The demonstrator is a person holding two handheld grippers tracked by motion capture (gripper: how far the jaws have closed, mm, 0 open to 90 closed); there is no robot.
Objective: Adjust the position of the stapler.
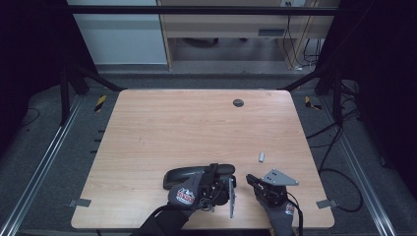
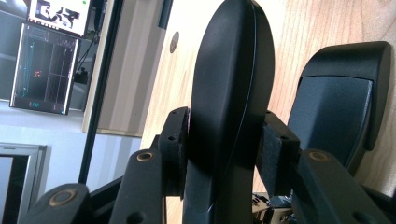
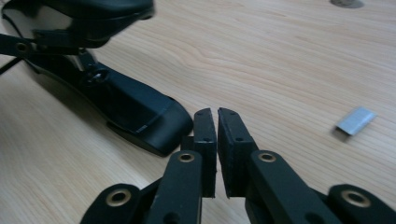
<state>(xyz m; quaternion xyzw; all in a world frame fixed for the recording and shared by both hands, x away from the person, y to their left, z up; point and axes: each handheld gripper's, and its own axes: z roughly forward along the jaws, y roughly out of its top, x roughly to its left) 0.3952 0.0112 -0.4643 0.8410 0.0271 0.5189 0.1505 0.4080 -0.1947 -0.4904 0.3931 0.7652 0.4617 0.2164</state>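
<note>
Black stapler (image 1: 196, 175) lying near the front edge of the table (image 1: 162, 128), long axis running roughly left to right in the high view. Left tool (image 2: 228, 154) clamped on the stapler's raised top arm, pads pressing both flanks, the base lying alongside on the wood in the left gripper view. Right tool (image 3: 216, 140) just to the right of the stapler, jaws all but closed with only a thin slit between the pads, holding nothing, tips just off the nose of the base. Strip of staples (image 3: 356, 120) loose on the table, off to the right of the right tool in its own view and a little beyond it, well apart from the stapler. Probably the right hand's job to fetch that strip, being the nearer; jaws would need opening first, then a reach away from the stapler toward the strip, short side facing.
</note>
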